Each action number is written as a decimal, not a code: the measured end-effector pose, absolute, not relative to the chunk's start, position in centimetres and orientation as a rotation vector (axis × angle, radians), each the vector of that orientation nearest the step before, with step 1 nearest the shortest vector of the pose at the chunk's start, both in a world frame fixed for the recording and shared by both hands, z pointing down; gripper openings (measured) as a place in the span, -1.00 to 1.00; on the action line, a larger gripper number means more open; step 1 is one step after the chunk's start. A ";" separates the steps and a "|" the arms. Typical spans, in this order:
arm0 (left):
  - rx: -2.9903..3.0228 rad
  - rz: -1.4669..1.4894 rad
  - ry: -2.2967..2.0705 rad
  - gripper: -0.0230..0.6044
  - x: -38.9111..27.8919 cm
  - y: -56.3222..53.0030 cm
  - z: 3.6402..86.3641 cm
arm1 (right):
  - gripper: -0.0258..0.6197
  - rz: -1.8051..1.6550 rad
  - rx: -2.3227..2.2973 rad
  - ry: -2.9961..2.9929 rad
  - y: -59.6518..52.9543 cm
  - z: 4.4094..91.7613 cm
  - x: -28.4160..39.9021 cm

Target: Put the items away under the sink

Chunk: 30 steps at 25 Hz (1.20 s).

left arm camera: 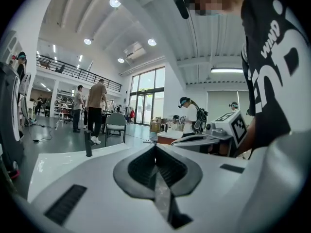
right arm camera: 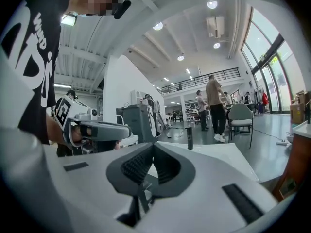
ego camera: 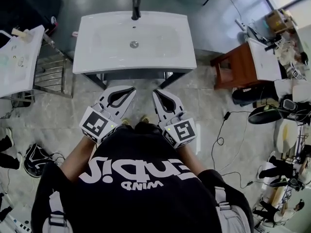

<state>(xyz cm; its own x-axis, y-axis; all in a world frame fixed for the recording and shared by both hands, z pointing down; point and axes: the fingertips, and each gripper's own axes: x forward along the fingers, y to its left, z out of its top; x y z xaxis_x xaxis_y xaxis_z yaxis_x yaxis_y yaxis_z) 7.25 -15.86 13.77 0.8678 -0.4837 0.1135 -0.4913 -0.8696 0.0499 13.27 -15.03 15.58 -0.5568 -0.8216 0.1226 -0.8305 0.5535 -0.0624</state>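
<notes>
shirt (ego camera: 136, 193) nearest; left gripper (ego camera: 130, 90), right gripper (ego camera: 158, 94) jaws together before sink (ego camera: 87, 57)

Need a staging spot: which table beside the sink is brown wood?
The wooden table right of the sink, brown-framed under a white top; the left table is white on a metal frame.

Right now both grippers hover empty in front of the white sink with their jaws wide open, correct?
Wrong on the jaws: both pairs are shut, as each gripper view shows. The left gripper and right gripper are indeed empty, in front of the white sink.
</notes>
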 end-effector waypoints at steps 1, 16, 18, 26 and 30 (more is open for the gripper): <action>2.962 0.149 -0.784 -0.87 7.3 -15.9 13.6 | -0.86 0.165 1.436 -2.703 -15.0 15.4 13.5; 2.941 0.085 -0.827 -0.87 9.6 -16.0 12.7 | -0.86 0.190 1.488 -2.733 -15.2 15.1 15.3; 2.936 0.077 -0.838 -0.87 9.6 -16.3 12.5 | -0.86 0.193 1.493 -2.731 -15.4 15.1 15.6; 2.928 0.043 -0.871 -0.87 9.6 -17.4 12.1 | -0.86 0.181 1.533 -2.715 -16.0 14.9 16.6; 2.921 0.040 -0.879 -0.87 9.3 -17.9 12.0 | -0.86 0.178 1.550 -2.711 -16.6 14.8 16.8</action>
<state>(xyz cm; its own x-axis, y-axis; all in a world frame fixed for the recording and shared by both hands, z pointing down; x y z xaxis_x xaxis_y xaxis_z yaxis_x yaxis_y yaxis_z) 9.31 -17.88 12.04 0.8338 -0.5496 0.0513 -0.5520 -0.8301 0.0790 16.84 -16.55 14.77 -0.5088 -0.8581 0.0685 -0.8597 0.5025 -0.0917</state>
